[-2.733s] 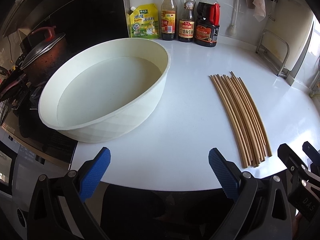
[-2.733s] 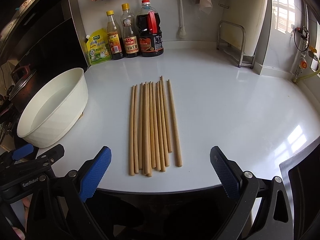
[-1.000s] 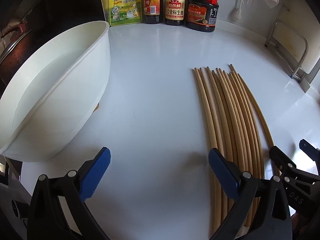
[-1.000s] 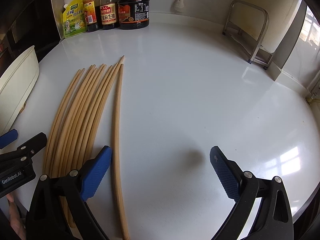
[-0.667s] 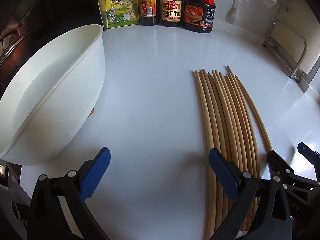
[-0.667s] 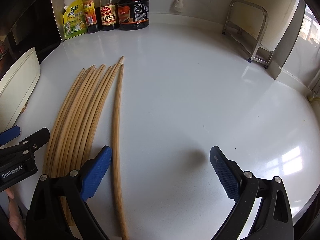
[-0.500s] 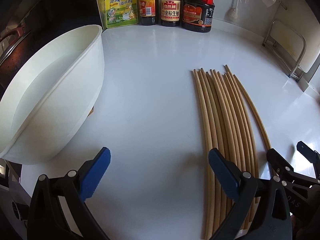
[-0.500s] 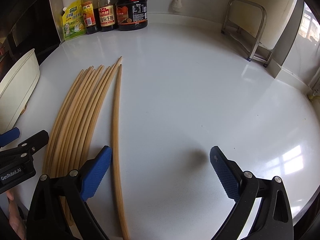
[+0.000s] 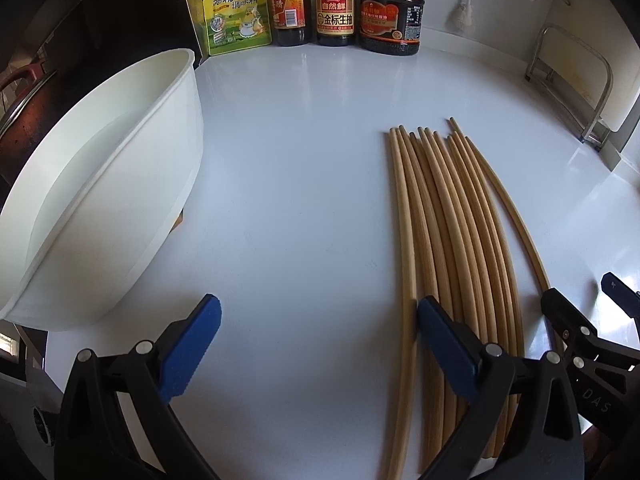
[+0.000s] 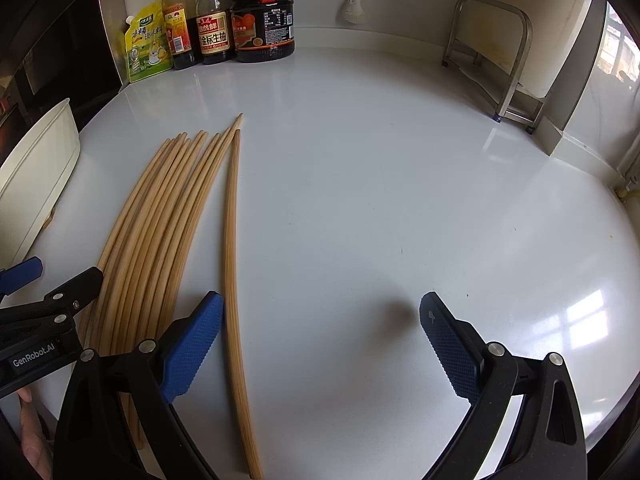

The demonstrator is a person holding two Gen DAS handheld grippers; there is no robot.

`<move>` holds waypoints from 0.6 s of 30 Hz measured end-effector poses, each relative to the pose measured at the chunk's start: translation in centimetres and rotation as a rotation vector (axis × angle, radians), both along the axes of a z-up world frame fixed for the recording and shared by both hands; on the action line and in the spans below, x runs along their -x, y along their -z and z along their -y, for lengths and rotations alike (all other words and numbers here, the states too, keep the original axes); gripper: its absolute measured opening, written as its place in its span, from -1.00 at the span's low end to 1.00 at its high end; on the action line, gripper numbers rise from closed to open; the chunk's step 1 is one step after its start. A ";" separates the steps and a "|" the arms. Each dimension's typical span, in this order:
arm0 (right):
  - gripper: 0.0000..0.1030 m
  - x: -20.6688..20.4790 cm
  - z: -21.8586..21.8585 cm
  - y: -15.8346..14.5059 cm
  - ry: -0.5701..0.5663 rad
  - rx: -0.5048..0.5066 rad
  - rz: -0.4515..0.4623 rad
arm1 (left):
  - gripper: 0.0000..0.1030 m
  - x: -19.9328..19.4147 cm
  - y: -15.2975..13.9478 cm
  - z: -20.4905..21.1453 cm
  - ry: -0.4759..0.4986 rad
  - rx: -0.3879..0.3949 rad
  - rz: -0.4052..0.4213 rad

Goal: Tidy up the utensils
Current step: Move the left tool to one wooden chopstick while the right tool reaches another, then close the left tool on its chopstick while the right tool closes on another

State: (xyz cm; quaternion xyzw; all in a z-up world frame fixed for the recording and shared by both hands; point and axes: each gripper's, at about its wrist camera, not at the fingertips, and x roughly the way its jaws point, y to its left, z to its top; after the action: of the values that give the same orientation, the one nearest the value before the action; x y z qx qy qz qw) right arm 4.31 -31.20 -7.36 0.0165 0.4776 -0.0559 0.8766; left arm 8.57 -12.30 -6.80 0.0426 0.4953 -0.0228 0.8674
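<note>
Both grippers' jaws gape empty; only the left view shows the white basin's (image 9: pixel 100 184) inside beside the chopsticks (image 9: pixel 452 232).

We are seeing pale tan chopsticks (image 9: pixel 448 216) with fine lengthwise grain lying on a glossy white surface (image 9: pixel 304 152). The basin (image 9: pixel 100 200) is showing plain cream white. Both the left claw (image 9: pixel 318 344) and the right claw (image 10: pixel 322 340) are wearing blue, cross-hatched pads on black frames. The pouch (image 9: pixel 234 20) is glowing yellow-green.
</note>
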 end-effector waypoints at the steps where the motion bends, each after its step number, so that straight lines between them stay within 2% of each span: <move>1: 0.83 0.0 0.0 0.0 0.000 0.000 0.001 | 0.89 0.0 0.0 -0.2 -0.003 0.007 0.002; 8: 0.80 -0.2 -0.3 -0.2 -0.011 0.015 0.012 | 0.87 -0.6 0.4 -0.1 0.002 0.018 0.007; 10: 0.62 -0.1 -0.5 -0.3 -0.026 0.009 0.021 | 0.78 -0.5 0.3 -0.1 0.013 0.028 0.010; 12: 0.28 -0.2 -0.8 -0.5 -0.043 -0.002 0.027 | 0.65 -0.5 0.2 0.0 0.026 0.050 0.008; 13: 0.19 -0.2 -1.0 -0.6 -0.055 -0.005 0.029 | 0.55 -0.4 0.1 0.2 0.034 0.050 0.009; 15: -0.13 -0.3 -1.6 -0.8 -0.083 0.003 0.029 | 0.33 -0.3 -0.1 0.5 0.054 0.051 0.011; 16: -0.22 -0.3 -1.9 -0.8 -0.098 0.009 0.030 | 0.18 -0.3 -0.2 0.7 0.064 0.053 0.008; 18: -0.60 -0.3 -2.6 -0.9 -0.130 0.018 0.028 | -0.09 -0.1 -0.4 1.0 0.082 0.055 0.005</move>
State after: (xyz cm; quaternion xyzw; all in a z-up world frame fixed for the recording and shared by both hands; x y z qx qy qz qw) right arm 4.62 -28.61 -6.42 -0.0218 0.4651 -0.0028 0.8850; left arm 8.72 -13.31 -6.38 0.0388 0.4904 -0.0718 0.8677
